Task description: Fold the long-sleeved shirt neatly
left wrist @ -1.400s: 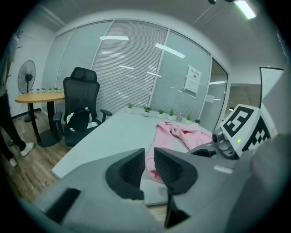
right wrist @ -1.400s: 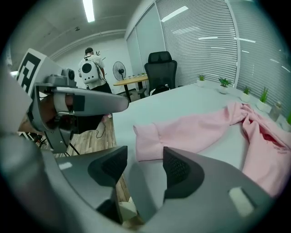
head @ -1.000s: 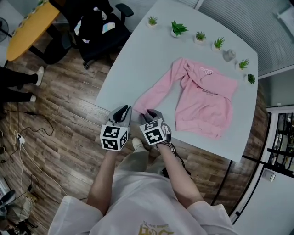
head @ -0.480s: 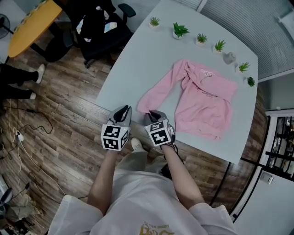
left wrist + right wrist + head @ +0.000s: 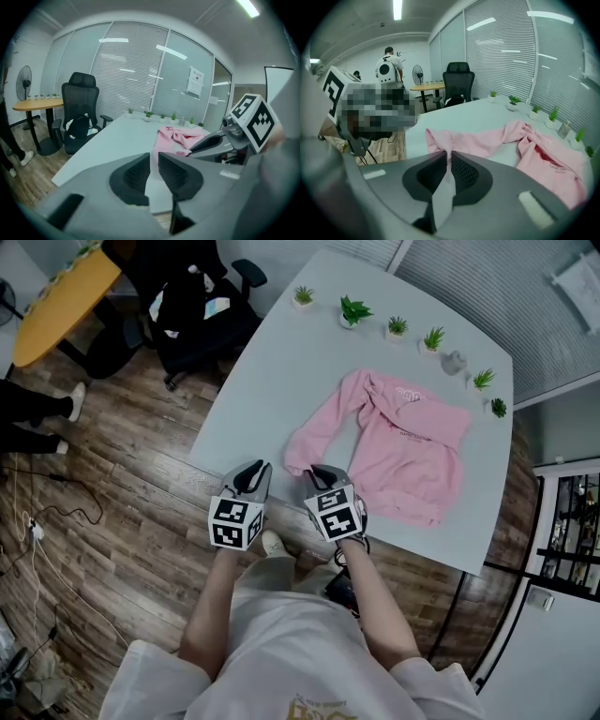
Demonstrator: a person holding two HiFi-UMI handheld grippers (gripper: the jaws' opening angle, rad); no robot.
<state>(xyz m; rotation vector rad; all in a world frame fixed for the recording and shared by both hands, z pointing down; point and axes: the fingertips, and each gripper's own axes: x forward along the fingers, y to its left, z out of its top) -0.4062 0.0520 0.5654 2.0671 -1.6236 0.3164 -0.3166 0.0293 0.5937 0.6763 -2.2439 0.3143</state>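
Observation:
A pink long-sleeved shirt [image 5: 412, 460] lies on the pale table [image 5: 272, 371], its body folded in part and one sleeve [image 5: 323, 427] stretched toward the near edge. My right gripper [image 5: 317, 472] is shut on that sleeve's cuff [image 5: 438, 140]. Its jaws have just been closing, and the pink cloth is pinched between the pads and raised off the table. My left gripper [image 5: 253, 472] hovers beside it over the table's near edge. Its jaws stand almost together with nothing between them [image 5: 154, 164].
Several small potted plants [image 5: 352, 310] and a small grey object [image 5: 454, 362] line the table's far edge. A black office chair [image 5: 192, 296] and a yellow round table [image 5: 56, 301] stand to the left on the wood floor. A person [image 5: 389, 65] stands far off.
My right gripper has risen a little and shifted toward the shirt with the cuff in its jaws, so the sleeve end bunches up. The left gripper has stayed put.

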